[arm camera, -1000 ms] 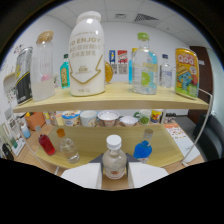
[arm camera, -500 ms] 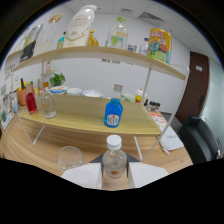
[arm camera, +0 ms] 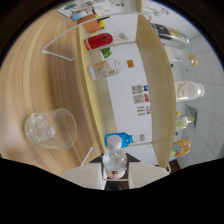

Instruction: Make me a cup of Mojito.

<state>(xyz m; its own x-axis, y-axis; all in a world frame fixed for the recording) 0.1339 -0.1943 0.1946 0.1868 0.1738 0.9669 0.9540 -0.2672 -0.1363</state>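
Clenched on a small clear bottle (arm camera: 114,159) (white cap forward, between the fingers), gripper (arm camera: 116,176) tipped hard sideways, probably to pour toward the ice-filled glass (arm camera: 50,129) on the wooden table (arm camera: 35,70) just ahead and aside, shelf (arm camera: 152,75) beyond.

glass (arm camera: 51,129) — 1; held bottle (arm camera: 114,160) — 1; shelf bottles — several

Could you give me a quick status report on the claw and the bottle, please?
Claw shut on clear white-capped bottle, tipped sideways. Glass with ice on the table, off to one side. Nothing between them.
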